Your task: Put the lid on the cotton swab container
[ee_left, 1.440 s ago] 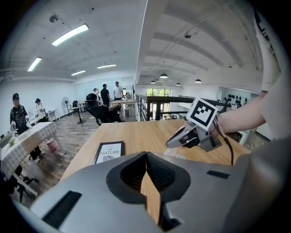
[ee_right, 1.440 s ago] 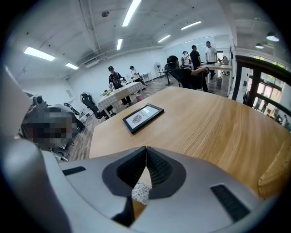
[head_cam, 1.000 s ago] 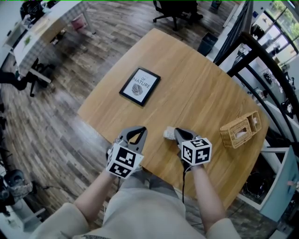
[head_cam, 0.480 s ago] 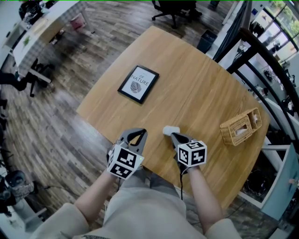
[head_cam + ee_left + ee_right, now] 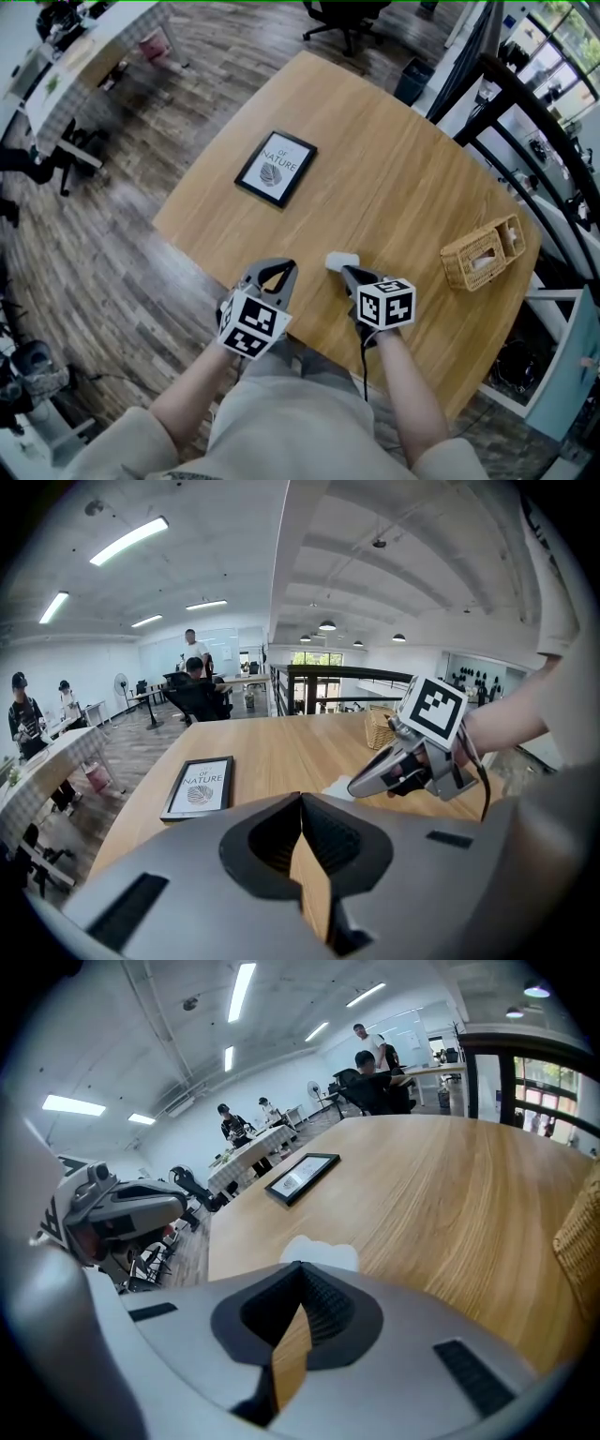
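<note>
Now the frame is lying at 10 o'clock on the table. At 7 o'clock the left gripper is pointing across it, jaws pressed together on nothing. The white container is sitting just beyond the right gripper, likewise closed and empty. The basket is resting at 3 o'clock.

The framed print lying flat on the surface reads "OF NATURE"; any smaller lettering seems too blurred to read.
</note>
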`<state>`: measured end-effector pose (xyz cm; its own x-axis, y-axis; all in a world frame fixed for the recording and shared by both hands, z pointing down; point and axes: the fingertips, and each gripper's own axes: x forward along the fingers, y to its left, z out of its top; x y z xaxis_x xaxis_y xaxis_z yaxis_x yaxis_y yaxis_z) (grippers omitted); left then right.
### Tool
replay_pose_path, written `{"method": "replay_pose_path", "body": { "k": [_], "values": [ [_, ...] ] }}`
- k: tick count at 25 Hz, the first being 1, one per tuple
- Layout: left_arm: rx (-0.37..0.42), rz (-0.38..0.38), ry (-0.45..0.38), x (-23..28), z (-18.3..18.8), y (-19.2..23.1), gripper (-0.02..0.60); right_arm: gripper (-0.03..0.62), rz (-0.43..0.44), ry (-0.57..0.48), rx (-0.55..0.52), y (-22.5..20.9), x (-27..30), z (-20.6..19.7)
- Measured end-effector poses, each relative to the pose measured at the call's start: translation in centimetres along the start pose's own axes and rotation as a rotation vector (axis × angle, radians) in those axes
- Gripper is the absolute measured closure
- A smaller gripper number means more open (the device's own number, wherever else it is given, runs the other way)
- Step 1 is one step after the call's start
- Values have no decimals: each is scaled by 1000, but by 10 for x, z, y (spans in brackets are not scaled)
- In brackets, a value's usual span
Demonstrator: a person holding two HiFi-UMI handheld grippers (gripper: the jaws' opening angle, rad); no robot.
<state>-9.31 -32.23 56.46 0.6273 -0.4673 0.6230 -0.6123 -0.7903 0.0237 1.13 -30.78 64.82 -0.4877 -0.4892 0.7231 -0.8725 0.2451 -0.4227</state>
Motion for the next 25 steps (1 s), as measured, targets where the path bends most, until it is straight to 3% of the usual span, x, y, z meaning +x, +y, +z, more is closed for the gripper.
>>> {"method": "replay_pose_path", "body": {
  "k": [9, 15, 25],
  "values": [
    [8, 18, -28, -23, 11, -7, 559, 568, -16, 28, -42, 2, -6, 1],
    [28, 55, -108, -59, 48, -6, 559, 568, -26, -121, -97, 33, -57, 35],
    [125, 105, -301, -122, 129, -14, 559, 568, -13, -446, -217, 94, -178, 104]
  ]
}}
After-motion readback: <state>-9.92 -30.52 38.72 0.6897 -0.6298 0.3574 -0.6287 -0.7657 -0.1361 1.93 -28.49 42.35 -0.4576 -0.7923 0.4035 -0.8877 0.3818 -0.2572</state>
